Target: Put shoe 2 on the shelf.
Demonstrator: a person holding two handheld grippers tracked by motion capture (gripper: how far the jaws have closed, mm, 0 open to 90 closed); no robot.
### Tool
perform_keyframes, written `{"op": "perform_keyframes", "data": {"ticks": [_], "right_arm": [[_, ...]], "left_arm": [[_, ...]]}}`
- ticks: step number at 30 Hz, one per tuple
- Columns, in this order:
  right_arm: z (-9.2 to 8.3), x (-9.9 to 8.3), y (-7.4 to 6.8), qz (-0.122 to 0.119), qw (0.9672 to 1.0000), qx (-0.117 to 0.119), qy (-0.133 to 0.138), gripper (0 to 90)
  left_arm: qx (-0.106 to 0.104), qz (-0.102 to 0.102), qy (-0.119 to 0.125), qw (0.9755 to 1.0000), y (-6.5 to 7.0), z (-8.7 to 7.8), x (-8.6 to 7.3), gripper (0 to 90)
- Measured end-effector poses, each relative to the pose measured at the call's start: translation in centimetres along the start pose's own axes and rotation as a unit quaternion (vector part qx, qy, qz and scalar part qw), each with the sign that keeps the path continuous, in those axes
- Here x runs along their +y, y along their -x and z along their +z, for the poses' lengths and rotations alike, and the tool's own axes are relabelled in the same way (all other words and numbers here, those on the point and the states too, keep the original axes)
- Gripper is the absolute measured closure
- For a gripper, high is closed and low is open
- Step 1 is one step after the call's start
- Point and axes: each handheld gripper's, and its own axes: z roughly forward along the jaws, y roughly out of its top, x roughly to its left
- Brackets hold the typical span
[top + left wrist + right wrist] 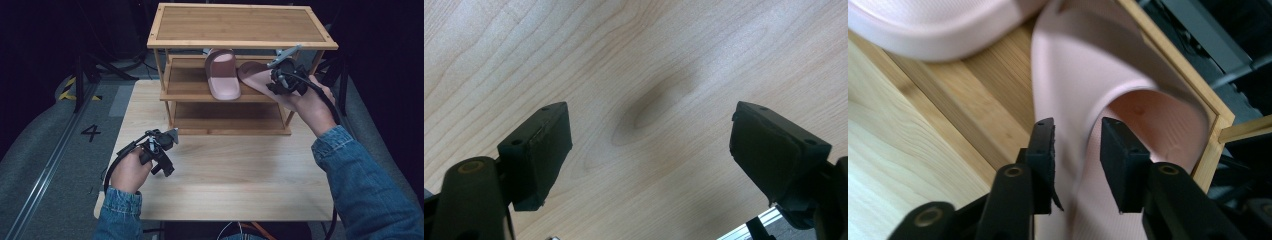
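Note:
A pink slipper point(222, 75) lies flat on the middle shelf of a bamboo rack point(240, 24). A second pink slipper point(252, 74) is tilted at the right end of that shelf, with my right gripper point(276, 82) shut on it. In the right gripper view the jaws of this gripper point(1075, 160) pinch the edge of the held slipper's point(1083, 65) strap, and the other slipper point(933, 25) lies to the upper left. My left gripper point(166, 159) hovers low over the table point(225, 175) at the front left. It is open point(649, 145), with bare wood between its pads.
The rack stands at the back of the light wooden table and has three levels. Its lowest shelf point(225, 117) and its top are bare. Dark floor with a painted "4" point(91, 132) lies to the left, and black stands flank the rack.

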Motion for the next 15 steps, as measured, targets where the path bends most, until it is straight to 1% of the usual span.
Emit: {"op": "perform_keyframes", "data": {"ticks": [2, 3, 4, 5, 7, 8, 9, 10, 11, 12, 13, 15], "right_arm": [[-2.0, -0.8, 0.2, 0.028, 0.9991, 0.016, 0.026, 66.9], [-3.2, -1.6, 0.8, 0.060, 0.9970, 0.037, 0.033, 71.7], [-3.2, -1.6, 0.8, 0.060, 0.9970, 0.037, 0.033, 71.7], [-4.3, -2.7, 1.6, 0.094, 0.9936, 0.056, 0.029, 72.6], [-5.0, -3.8, 2.3, 0.112, 0.9912, 0.065, 0.027, 73.7], [-5.0, -3.8, 2.3, 0.112, 0.9912, 0.065, 0.027, 73.7], [-5.7, -5.4, 3.0, 0.131, 0.9883, 0.074, 0.025, 74.5], [-5.7, -5.4, 3.0, 0.131, 0.9883, 0.074, 0.025, 74.5], [-6.0, -6.6, 3.6, 0.138, 0.9875, 0.073, 0.021, 75.9], [-6.1, -7.3, 3.9, 0.146, 0.9865, 0.072, 0.016, 76.5], [-6.1, -7.3, 3.9, 0.146, 0.9865, 0.072, 0.016, 76.5], [-6.2, -8.9, 4.5, 0.166, 0.9834, 0.073, 0.003, 79.3]], "left_arm": [[-0.005, -0.002, 0.001, 1.0000, 0.0, 0.0, 0.0, 17.3], [-0.004, -0.002, 0.002, 1.0000, 0.1, 0.0, 0.0, 17.3], [-0.007, -0.001, 0.003, 1.0000, 0.1, 0.0, 0.0, 17.3], [-0.010, 0.002, 0.003, 0.9999, 0.1, -0.1, 0.1, 17.3], [-0.011, 0.003, 0.005, 0.9999, 0.2, -0.1, 0.3, 17.3], [-0.011, 0.003, 0.005, 0.9999, 0.2, -0.1, 0.3, 17.4], [-0.017, 0.008, 0.006, 0.9998, 0.3, -0.2, 0.4, 17.4], [-0.020, 0.007, 0.008, 0.9997, 0.5, -0.2, 0.4, 17.4], [-0.022, 0.010, 0.009, 0.9997, 0.6, -0.3, 0.5, 17.6], [-0.022, 0.014, 0.009, 0.9996, 0.8, -0.4, 0.6, 17.5], [-0.022, 0.014, 0.009, 0.9996, 0.8, -0.4, 0.6, 17.3], [-0.021, 0.016, 0.011, 0.9996, 0.9, -0.6, 0.7, 17.1]]}}
